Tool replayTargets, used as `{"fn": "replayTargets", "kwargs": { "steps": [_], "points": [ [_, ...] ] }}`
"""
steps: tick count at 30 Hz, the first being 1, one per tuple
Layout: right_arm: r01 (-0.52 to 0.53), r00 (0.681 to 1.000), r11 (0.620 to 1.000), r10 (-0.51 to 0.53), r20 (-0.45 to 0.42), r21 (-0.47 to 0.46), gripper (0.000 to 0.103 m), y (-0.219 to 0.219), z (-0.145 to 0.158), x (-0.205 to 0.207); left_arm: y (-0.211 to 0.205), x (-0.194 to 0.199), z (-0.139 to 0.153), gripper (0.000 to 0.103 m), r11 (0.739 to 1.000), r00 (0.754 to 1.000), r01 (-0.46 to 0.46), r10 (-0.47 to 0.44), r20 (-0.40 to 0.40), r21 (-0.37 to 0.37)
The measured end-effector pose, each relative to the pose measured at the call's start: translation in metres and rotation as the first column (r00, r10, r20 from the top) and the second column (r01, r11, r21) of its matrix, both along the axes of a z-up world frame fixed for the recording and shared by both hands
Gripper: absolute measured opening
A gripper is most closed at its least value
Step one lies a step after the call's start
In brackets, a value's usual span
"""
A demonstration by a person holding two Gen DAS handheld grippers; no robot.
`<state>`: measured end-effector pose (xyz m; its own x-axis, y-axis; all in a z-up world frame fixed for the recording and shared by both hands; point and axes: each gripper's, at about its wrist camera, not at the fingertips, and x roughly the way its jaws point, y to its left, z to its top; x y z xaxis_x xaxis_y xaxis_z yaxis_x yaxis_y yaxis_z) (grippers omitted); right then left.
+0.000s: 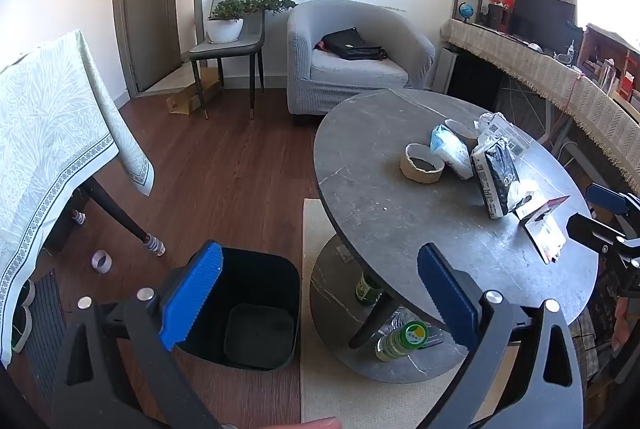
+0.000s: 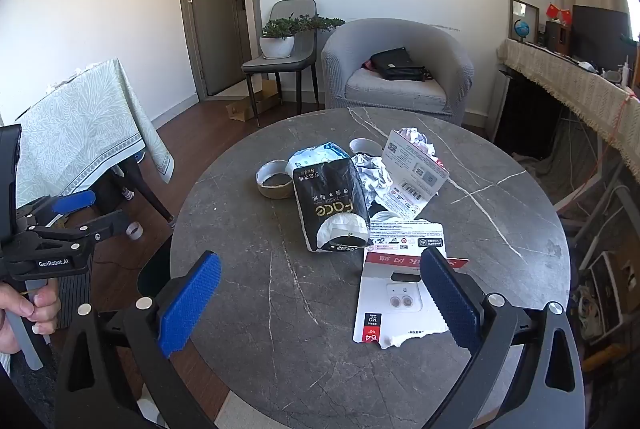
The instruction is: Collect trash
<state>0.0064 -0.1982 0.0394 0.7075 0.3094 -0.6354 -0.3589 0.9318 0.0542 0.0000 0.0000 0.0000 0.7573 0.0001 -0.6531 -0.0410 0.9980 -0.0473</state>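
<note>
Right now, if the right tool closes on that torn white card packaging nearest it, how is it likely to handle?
The card packaging lies flat on the round table, so getting a fingertip under an edge may be awkward; it might slide instead. It looks thin and torn along its near edge, so probably light and somewhat bendy. The right tool is open above it.

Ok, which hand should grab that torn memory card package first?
Right. The right gripper hangs open directly over the torn card package on the table. The left gripper, also open, sits above the trash bin on the floor.
</note>
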Motion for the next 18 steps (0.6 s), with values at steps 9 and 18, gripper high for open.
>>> {"fn": "replayTargets", "kwargs": {
  "steps": [9,18],
  "points": [
    [0.000,1.000,1.000,0.000,0.000,0.001,0.100,0.0001,-0.0002,0.0001,-0.0002,-0.0002,0.0001,0.100,1.000,1.000,0.001,-0.001,-0.002,0.001],
    [0.000,1.000,1.000,0.000,-0.001,0.001,0.100,0.0003,-0.0005,0.0004,-0.0015,-0.0012,0.0006,0.100,1.000,1.000,0.000,0.000,-0.003,0.000]
  ]
}}
